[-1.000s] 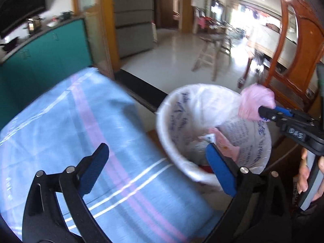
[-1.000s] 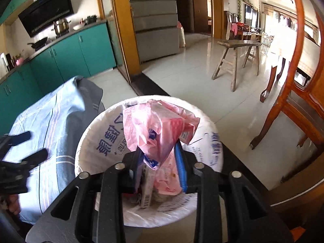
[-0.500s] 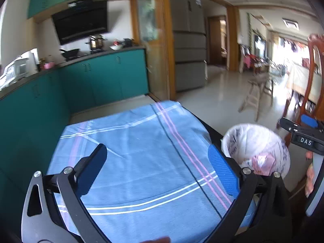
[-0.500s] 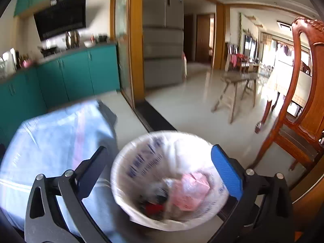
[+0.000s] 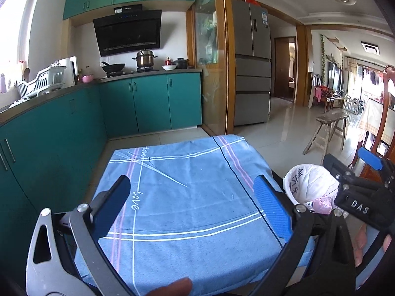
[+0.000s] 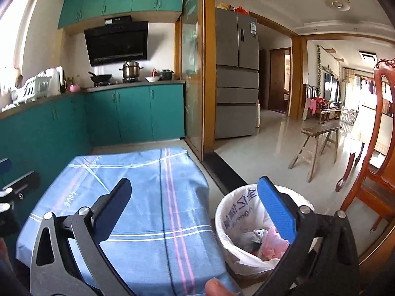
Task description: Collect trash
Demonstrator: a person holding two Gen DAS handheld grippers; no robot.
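A trash bin lined with a white printed bag [image 6: 234, 212] stands on the floor right of the table; it also shows in the left wrist view [image 5: 306, 180]. A pink plastic bag [image 6: 272, 243] lies inside it among other trash, also seen in the left wrist view [image 5: 322, 203]. My right gripper [image 6: 195, 207] is open and empty, above the table's right edge and the bin. My left gripper [image 5: 191, 204] is open and empty above the blue tablecloth [image 5: 187, 192]. The right gripper's body [image 5: 355, 192] shows in the left wrist view.
The blue striped tablecloth [image 6: 148, 197] covers the table. Teal cabinets [image 5: 74, 123] run along the left and back. A wooden chair [image 6: 380, 148] stands right of the bin, a wooden stool [image 6: 318, 143] farther off, a grey fridge [image 6: 235, 81] behind.
My right gripper opened and let the pink bag drop into the bin. Both grippers then rose and pulled back, tilting up to face the table and kitchen.
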